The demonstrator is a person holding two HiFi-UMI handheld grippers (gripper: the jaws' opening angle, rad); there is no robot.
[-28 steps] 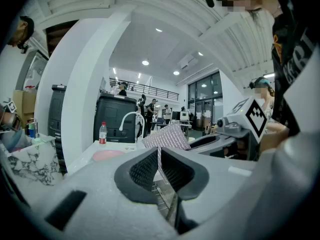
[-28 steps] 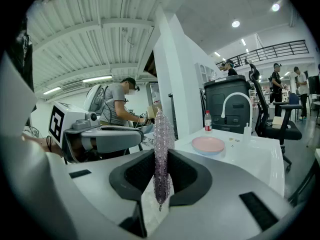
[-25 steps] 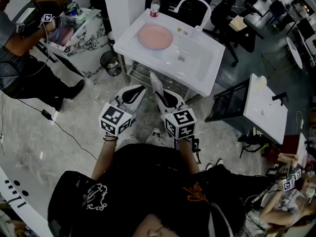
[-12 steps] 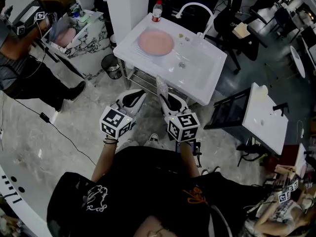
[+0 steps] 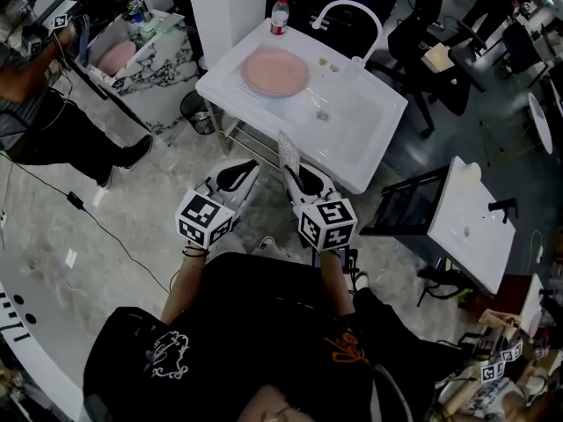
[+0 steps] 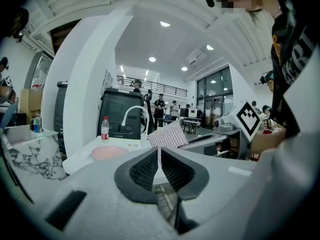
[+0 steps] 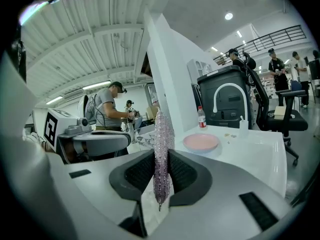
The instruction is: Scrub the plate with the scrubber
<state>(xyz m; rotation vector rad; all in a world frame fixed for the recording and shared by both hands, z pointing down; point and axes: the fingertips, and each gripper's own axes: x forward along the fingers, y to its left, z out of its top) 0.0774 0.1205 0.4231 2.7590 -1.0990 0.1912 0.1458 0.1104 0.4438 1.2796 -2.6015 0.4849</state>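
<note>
1. Overhead, I saw both claws held side by side in front of the person, short of the white bench (image 5: 374,143).
2. Left claw (image 6: 159,160): I read its jaws as closed together, with nothing between them.
3. Right claw (image 7: 161,173): its jaws were clamped on the scrubber (image 7: 162,134), a glittering mesh pad that stood upright and edge-on above the tips.
4. Plate (image 5: 275,70): pink and round, it lay flat on the bench's left part, beside the basin and well apart from both claws.
5. Bottle (image 5: 279,13): red-capped, it stood upright at the bench's far edge, just behind the plate.
6. Faucet (image 5: 348,9): white and arched, it rose at the far edge over the basin.
</note>
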